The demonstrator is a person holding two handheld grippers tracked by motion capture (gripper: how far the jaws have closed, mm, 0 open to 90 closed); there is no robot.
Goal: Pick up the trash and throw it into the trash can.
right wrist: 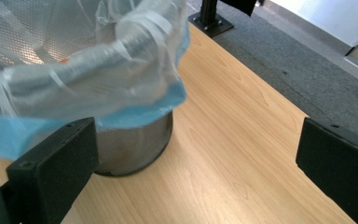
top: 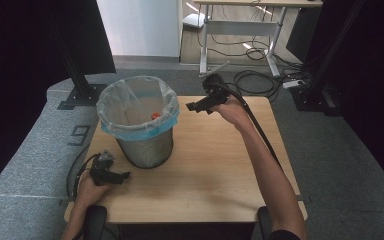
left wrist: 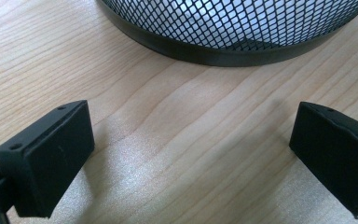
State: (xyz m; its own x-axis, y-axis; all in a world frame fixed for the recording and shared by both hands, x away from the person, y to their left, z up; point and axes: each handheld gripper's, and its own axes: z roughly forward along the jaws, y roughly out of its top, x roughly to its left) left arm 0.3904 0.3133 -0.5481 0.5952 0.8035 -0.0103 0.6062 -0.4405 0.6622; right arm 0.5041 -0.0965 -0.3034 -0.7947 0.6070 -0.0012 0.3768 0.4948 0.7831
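Your left gripper (top: 111, 176) sits low at the near left corner of the table (top: 215, 175), just beside the foot of the bin (top: 145, 145). In the left gripper view its jaws stand wide apart over bare wood, holding nothing, with the bin's mesh base (left wrist: 233, 32) just ahead and not touched.

Your right gripper (top: 196, 105) hangs in the air at the far side, just right of the bin's rim. Its jaws are also spread wide and empty, touching nothing; in the right gripper view the liner (right wrist: 88, 84) folds over the rim, near the left jaw.

Inside the bin lies a small orange thing (top: 155, 116), so the drop looks done. No loose item lies on the table, so I'd judge little is left beyond drawing both hands back.
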